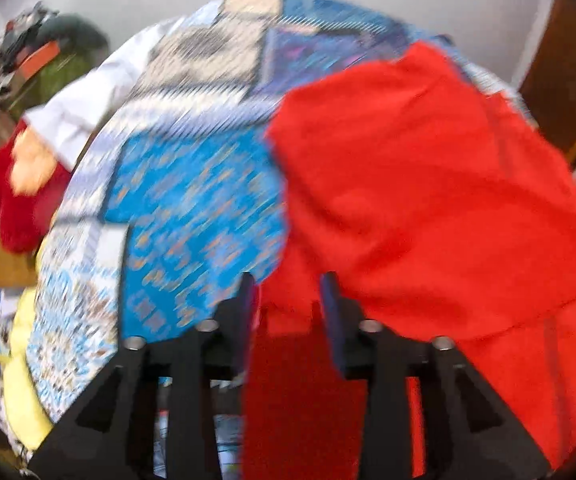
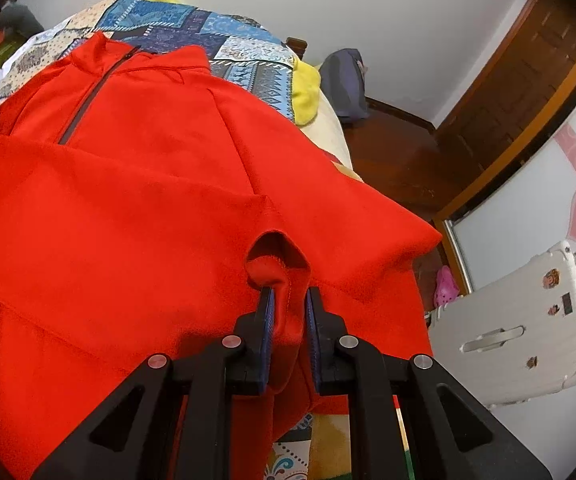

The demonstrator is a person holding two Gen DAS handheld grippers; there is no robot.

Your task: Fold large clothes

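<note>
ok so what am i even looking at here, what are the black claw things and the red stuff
There is no robot: a person holds a two-finger gripper in each hand, each carrying a camera that looks along its fingers. One picture is from the left gripper, the other from the right gripper. A red zip jacket lies on a bed with a blue patterned bedspread. The right gripper pinches a fold of the jacket's fabric. In the blurred left view the fingers stand apart, with red cloth between them, seemingly not gripped. A white suitcase stands beside the bed.

no readable text, labels or numbers
</note>
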